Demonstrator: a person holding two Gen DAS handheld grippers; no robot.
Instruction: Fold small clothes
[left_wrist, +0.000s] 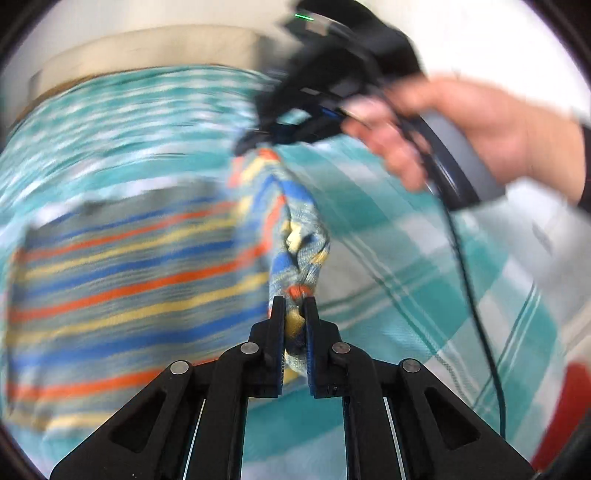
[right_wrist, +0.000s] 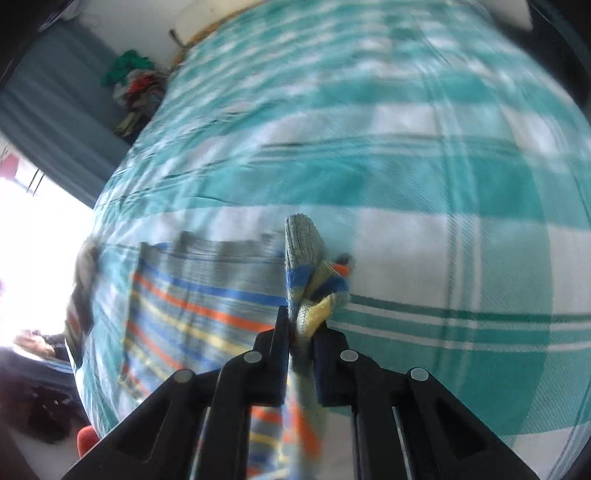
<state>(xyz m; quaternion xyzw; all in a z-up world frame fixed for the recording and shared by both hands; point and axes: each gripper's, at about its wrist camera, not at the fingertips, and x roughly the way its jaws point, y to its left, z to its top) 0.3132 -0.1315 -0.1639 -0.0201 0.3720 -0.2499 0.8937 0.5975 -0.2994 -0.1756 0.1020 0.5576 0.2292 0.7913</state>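
Note:
A small knit garment (left_wrist: 122, 280) with grey, blue, orange and yellow stripes lies on the bed, motion-blurred. My left gripper (left_wrist: 294, 308) is shut on one bunched edge of it. The edge runs taut as a twisted band (left_wrist: 295, 229) up to my right gripper (left_wrist: 258, 142), held by a hand (left_wrist: 480, 125). In the right wrist view my right gripper (right_wrist: 302, 325) is shut on another bunched part of the garment (right_wrist: 310, 273), and the rest spreads to the left (right_wrist: 199, 295).
The bed has a teal and white checked cover (right_wrist: 424, 177). A pile of clothes (right_wrist: 135, 86) sits at the far left edge of the bed by a blue curtain (right_wrist: 48, 122). A cable (left_wrist: 476, 295) hangs from the right gripper.

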